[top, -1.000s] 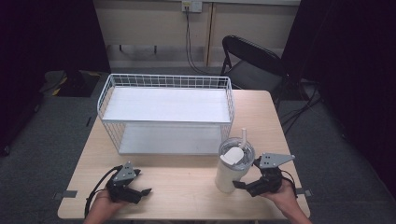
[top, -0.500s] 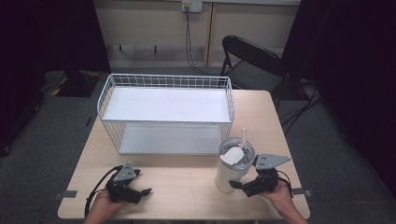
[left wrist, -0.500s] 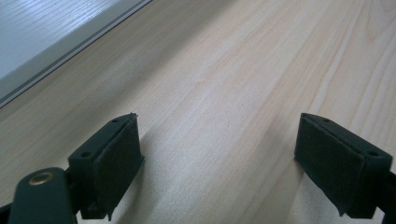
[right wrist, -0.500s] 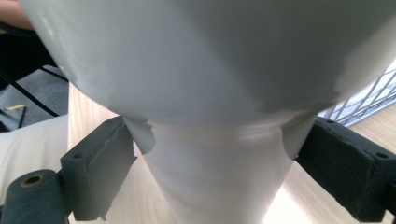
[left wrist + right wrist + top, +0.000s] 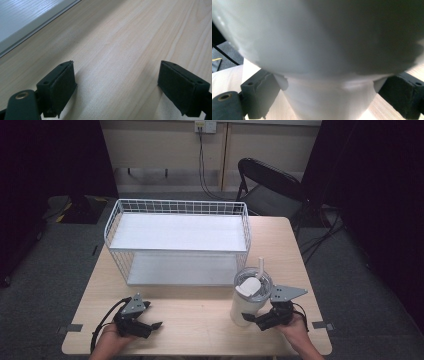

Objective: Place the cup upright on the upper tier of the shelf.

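A white tumbler [image 5: 249,301] with a clear lid and a straw stands upright on the wooden table [image 5: 195,325], front right. My right gripper [image 5: 253,319] is open, low at the tumbler's right side. In the right gripper view its jaws stand on either side of the narrow base of the tumbler [image 5: 327,57], very close to it; I cannot tell if they touch. My left gripper [image 5: 153,326] rests open near the front left edge. Between its pads [image 5: 60,87] lies bare table.
A white wire basket [image 5: 180,203] with two white shelf boards stands across the table's middle and back; its lower board [image 5: 22,20] lies ahead of the left gripper. A black folding chair [image 5: 270,185] stands behind the table's far right corner.
My right gripper has slid left along the table, and its jaws have come in around the tumbler's base. The left gripper has stayed put.
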`<state>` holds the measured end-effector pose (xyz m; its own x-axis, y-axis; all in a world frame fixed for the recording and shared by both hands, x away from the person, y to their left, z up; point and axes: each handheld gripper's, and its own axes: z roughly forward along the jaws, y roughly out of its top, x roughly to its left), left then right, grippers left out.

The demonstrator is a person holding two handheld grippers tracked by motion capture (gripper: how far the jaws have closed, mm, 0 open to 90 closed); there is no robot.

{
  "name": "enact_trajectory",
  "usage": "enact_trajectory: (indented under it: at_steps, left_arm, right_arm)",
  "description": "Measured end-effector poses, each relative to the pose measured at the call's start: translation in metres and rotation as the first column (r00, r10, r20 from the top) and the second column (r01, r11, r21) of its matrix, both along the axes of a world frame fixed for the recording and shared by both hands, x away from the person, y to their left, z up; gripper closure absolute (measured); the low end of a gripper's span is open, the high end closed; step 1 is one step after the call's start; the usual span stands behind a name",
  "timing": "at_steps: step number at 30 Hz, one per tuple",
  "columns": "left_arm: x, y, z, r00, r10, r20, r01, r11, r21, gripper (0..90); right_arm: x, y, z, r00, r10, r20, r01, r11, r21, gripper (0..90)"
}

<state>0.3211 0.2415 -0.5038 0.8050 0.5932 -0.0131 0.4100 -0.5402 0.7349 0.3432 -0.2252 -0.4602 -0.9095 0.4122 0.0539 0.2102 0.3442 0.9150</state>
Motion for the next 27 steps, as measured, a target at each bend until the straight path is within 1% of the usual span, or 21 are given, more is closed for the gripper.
enact_trajectory:
  at_steps: [4,6,8,13,16,18,19,21,23,25,27]
  left_arm:
    - [0.000,0.000,0.000,1.0000,0.000,-0.001,0.000,1.0000,0.000,13.8]
    - [0.000,0.000,0.000,1.0000,0.000,0.000,0.000,1.0000,0.000,13.8]
    - [0.000,0.000,0.000,1.0000,0.000,0.000,0.000,1.0000,0.000,13.8]
    - [0.000,0.000,0.000,1.0000,0.000,0.000,0.000,1.0000,0.000,13.8]
    - [0.000,0.000,0.000,1.0000,0.000,0.000,0.000,1.0000,-0.001,13.8]
    - [0.000,0.000,0.000,1.0000,0.000,0.000,0.000,1.0000,-0.001,13.8]
    - [0.000,0.000,0.000,1.0000,0.000,0.000,0.000,1.0000,0.000,13.8]
    - [0.000,0.000,0.000,1.0000,0.000,-0.001,0.000,1.0000,0.000,13.8]
    - [0.000,0.000,0.000,1.0000,0.000,-0.001,0.000,1.0000,0.000,13.8]
    - [0.000,0.000,0.000,1.0000,0.000,0.000,0.000,1.0000,0.000,13.8]
    - [0.000,0.000,0.000,1.0000,0.000,-0.001,0.000,1.0000,0.000,13.8]
  right_arm:
    - [0.001,0.001,-0.004,0.9998,0.004,0.017,-0.004,0.999,0.034,8.1]
    - [0.001,0.001,-0.005,0.9996,0.005,0.027,-0.006,0.999,0.042,8.0]
    - [0.001,0.003,-0.006,0.9986,0.008,0.051,-0.010,0.999,0.034,8.1]
    - [0.002,0.007,-0.008,0.9975,0.004,0.071,-0.008,0.998,0.059,8.1]
    - [0.002,0.009,-0.010,0.9974,-0.009,0.072,0.004,0.997,0.079,8.2]
    - [0.000,0.011,-0.013,0.9948,-0.026,0.098,0.016,0.995,0.095,8.4]
    - [-0.001,0.012,-0.014,0.9941,-0.036,0.102,0.026,0.994,0.106,8.6]
    - [-0.002,0.015,-0.015,0.9940,-0.064,0.090,0.052,0.991,0.127,9.2]
    - [-0.003,0.018,-0.014,0.9925,-0.087,0.086,0.075,0.988,0.134,9.5]
    - [-0.004,0.020,-0.013,0.9911,-0.103,0.084,0.091,0.987,0.131,9.7]
    - [-0.004,0.021,-0.012,0.9912,-0.105,0.081,0.094,0.988,0.123,9.8]
